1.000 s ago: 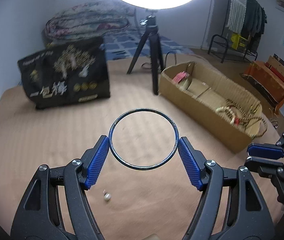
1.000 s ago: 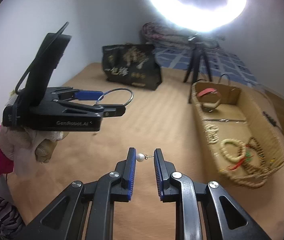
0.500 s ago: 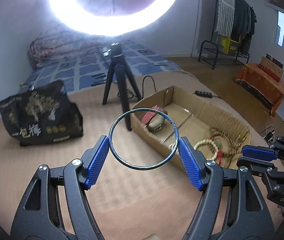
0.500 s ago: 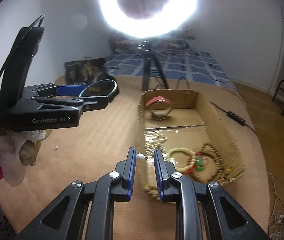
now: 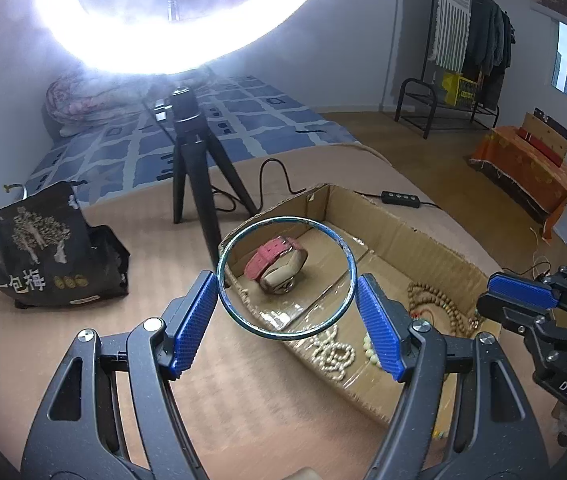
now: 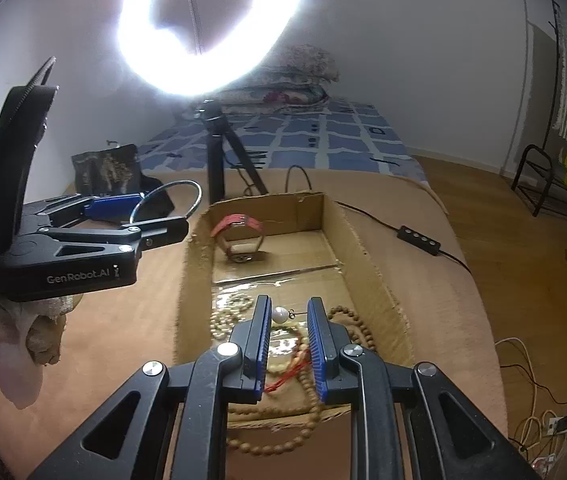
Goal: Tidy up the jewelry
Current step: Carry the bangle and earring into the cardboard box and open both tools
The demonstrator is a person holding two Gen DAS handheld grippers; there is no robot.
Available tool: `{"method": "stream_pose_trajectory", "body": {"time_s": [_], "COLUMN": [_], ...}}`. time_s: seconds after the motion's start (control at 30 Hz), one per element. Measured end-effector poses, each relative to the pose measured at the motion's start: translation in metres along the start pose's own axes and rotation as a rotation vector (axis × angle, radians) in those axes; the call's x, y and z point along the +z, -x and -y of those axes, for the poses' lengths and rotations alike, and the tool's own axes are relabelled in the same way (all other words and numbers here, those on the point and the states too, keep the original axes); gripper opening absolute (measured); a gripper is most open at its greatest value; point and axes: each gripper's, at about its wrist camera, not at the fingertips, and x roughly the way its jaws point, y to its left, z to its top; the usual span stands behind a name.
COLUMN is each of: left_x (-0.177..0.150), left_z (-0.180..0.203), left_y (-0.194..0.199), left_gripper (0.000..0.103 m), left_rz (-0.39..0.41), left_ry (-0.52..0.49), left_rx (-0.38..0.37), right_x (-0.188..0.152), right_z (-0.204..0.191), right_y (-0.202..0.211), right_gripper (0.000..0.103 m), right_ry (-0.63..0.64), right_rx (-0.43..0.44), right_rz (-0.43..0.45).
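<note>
— Above the corrugated cardboard box (image 6: 367, 248)?
— Left gripper (image 5: 287, 300) pinches a thin round metal bangle (image 5: 286, 276); right gripper (image 6: 289, 316) nips a smooth pearl earring (image 6: 279, 314) over beaded strands (image 6: 311, 412)

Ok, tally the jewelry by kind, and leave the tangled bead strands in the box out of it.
bangle: 1
pearl earring: 1
pink-strapped watch: 1
Total: 3
</note>
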Motion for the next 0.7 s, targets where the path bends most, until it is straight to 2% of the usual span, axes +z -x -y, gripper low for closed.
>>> {"method": "stream_pose_trajectory", "body": {"time_s": [0.57, 0.63, 0.7], "left_x": [0.004, 0.004, 0.004], "left_z": [0.014, 0.015, 0.015], "left_y": [-0.017, -0.018, -0.018], "left_gripper": [0.073, 0.074, 0.074], "left_rz": [-0.02, -0.023, -0.023], "left_ry": [-0.007, -0.009, -0.006], "left_rx": [-0.007, 0.0, 0.0], "right_x": [0.001, 0.0, -0.001], "right_z": [0.019, 0.02, 0.021], "right_y": [-0.016, -0.016, -0.017], "right_gripper": [0.018, 0.025, 0.04], "right_ry": [-0.026, -0.03, -0.035], "right_rx": [-0.022, -0.023, -0.028], "right_rz": [-0.021, -0.021, -0.022]}}
